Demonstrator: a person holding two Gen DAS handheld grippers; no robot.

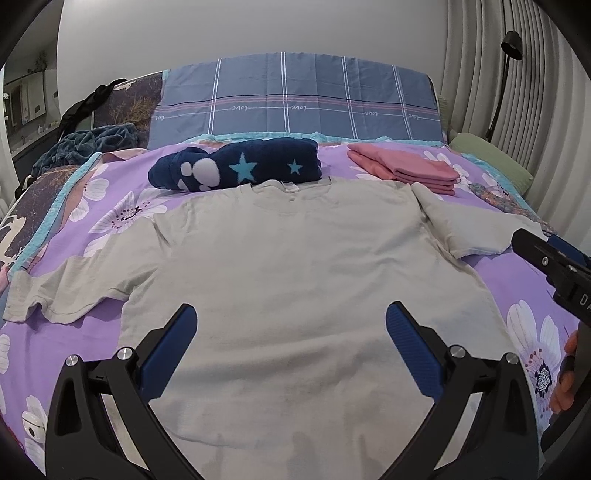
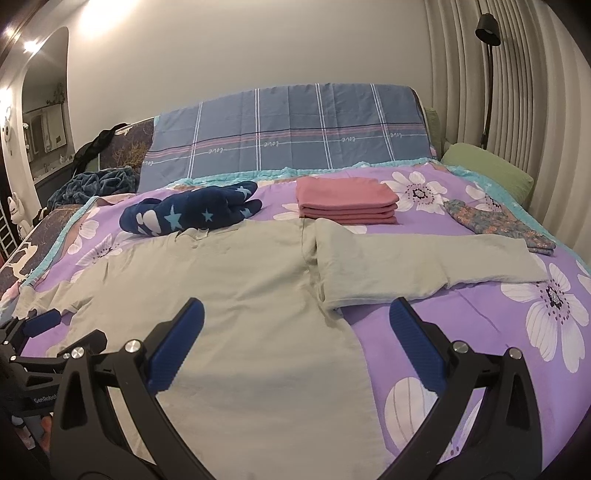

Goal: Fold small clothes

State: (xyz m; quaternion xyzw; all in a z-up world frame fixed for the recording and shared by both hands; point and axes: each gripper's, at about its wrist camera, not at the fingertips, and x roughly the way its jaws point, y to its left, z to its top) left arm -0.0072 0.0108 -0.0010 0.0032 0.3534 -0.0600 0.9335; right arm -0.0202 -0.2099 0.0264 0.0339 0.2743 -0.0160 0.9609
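A pale grey-beige T-shirt (image 1: 288,266) lies flat and spread out on the purple flowered bedspread (image 1: 74,343), collar toward the headboard, both sleeves out. It also shows in the right wrist view (image 2: 240,295). My left gripper (image 1: 291,321) is open and empty, held above the shirt's lower body. My right gripper (image 2: 295,314) is open and empty, above the shirt's right side, below the right sleeve (image 2: 424,258). The right gripper also shows at the right edge of the left wrist view (image 1: 550,258).
A folded stack of pink cloth (image 1: 406,168) and a rolled navy star-patterned garment (image 1: 236,164) lie beyond the collar. A small floral cloth (image 2: 498,221) lies at the right. A green pillow (image 2: 487,166), blue plaid headboard cover (image 1: 295,99), curtains and a floor lamp (image 2: 487,33) stand behind.
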